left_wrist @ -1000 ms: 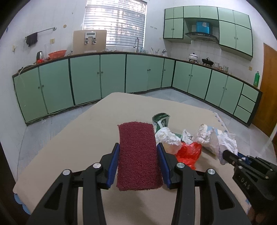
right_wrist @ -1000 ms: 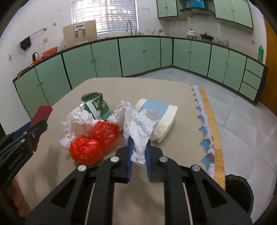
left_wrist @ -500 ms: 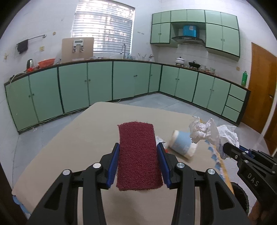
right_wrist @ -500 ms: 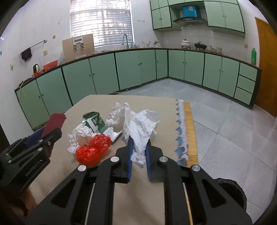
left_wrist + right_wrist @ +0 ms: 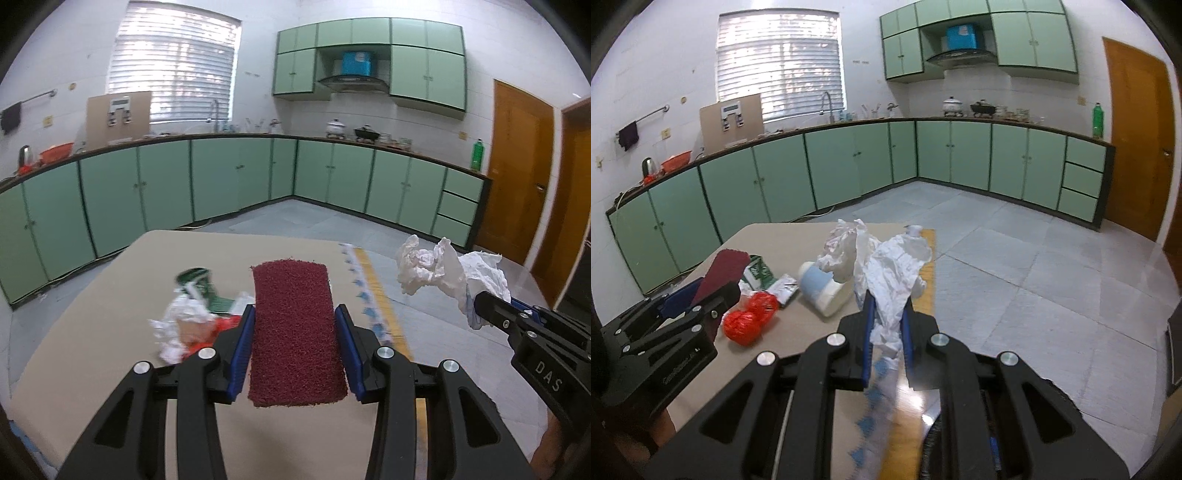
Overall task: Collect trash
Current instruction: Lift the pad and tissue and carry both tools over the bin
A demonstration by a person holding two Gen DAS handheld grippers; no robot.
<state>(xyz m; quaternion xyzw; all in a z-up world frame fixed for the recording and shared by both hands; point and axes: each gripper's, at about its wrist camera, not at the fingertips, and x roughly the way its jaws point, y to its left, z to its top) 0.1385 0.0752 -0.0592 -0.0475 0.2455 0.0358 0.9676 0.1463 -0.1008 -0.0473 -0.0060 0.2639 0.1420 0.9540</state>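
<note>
My left gripper (image 5: 295, 325) is shut on a dark red scrub pad (image 5: 295, 332) and holds it above the beige table (image 5: 110, 314). My right gripper (image 5: 886, 306) is shut on crumpled white paper (image 5: 894, 266), lifted past the table's right edge; the paper also shows in the left wrist view (image 5: 443, 273). On the table lie a red plastic bag (image 5: 750, 321), a green carton (image 5: 759, 271), a white wad (image 5: 177, 325), a foil packet (image 5: 785, 288) and a blue-and-white cup (image 5: 820, 291) on its side.
The table's right edge carries a blue-patterned white trim (image 5: 364, 295) and a wooden strip (image 5: 925, 277). A dark bin rim (image 5: 929, 443) shows below my right gripper. Green cabinets (image 5: 831, 166) line the walls. Grey tile floor (image 5: 1034, 266) lies to the right. A brown door (image 5: 1134, 147) stands at right.
My right gripper has carried the white paper up and to the right, off the pile and past the table edge. My left gripper keeps the scrub pad and has swung to the right.
</note>
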